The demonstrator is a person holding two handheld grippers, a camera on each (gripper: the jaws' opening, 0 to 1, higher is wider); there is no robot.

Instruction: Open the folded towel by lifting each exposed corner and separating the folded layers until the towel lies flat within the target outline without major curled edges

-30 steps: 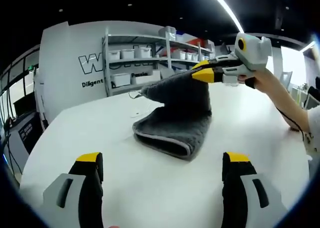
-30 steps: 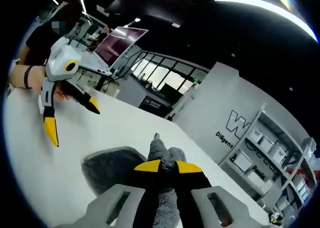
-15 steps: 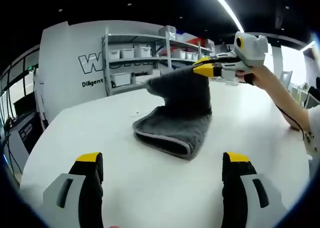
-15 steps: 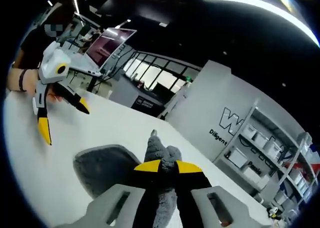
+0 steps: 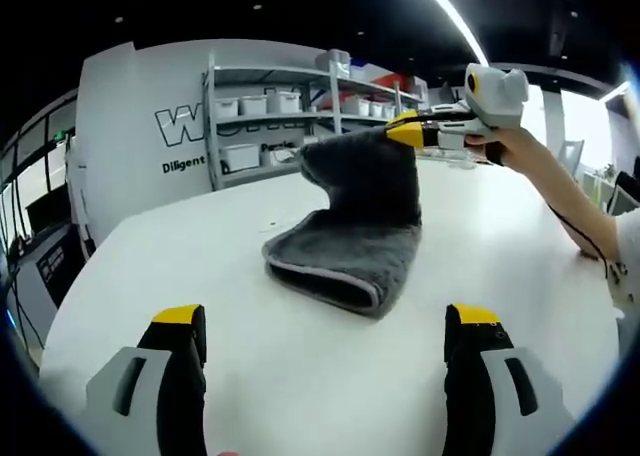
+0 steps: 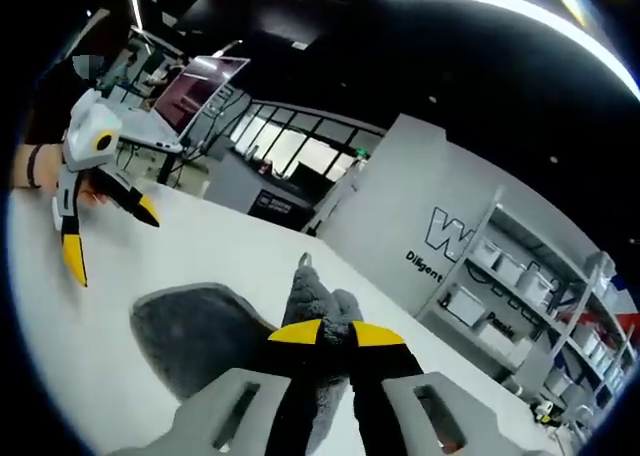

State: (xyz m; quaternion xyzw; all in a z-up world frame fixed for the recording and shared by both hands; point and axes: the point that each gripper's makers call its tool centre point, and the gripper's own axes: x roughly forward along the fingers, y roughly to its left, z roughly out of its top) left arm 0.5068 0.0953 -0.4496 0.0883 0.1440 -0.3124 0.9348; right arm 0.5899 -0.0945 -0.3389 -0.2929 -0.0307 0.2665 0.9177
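Observation:
A dark grey towel (image 5: 345, 246) lies folded on the white table (image 5: 250, 366), its top layer pulled up into a standing flap. My right gripper (image 5: 408, 136) is shut on the flap's upper corner, held by a hand at the far right. In the right gripper view the pinched towel (image 6: 318, 301) bunches above my right gripper (image 6: 323, 333), and the rest spreads on the table to the left. My left gripper (image 5: 325, 321) stands open near the table's front edge, short of the towel, with nothing between its jaws. It also appears as the left gripper (image 6: 100, 226), open above the table.
Metal shelves (image 5: 280, 116) with white bins stand behind the table against a grey wall with lettering. A person's arm (image 5: 570, 201) reaches in from the right. A monitor (image 6: 200, 81) and windows lie beyond the table's far side.
My right gripper has lifted the towel corner a little higher, so the flap stands taller. The left gripper has stayed still.

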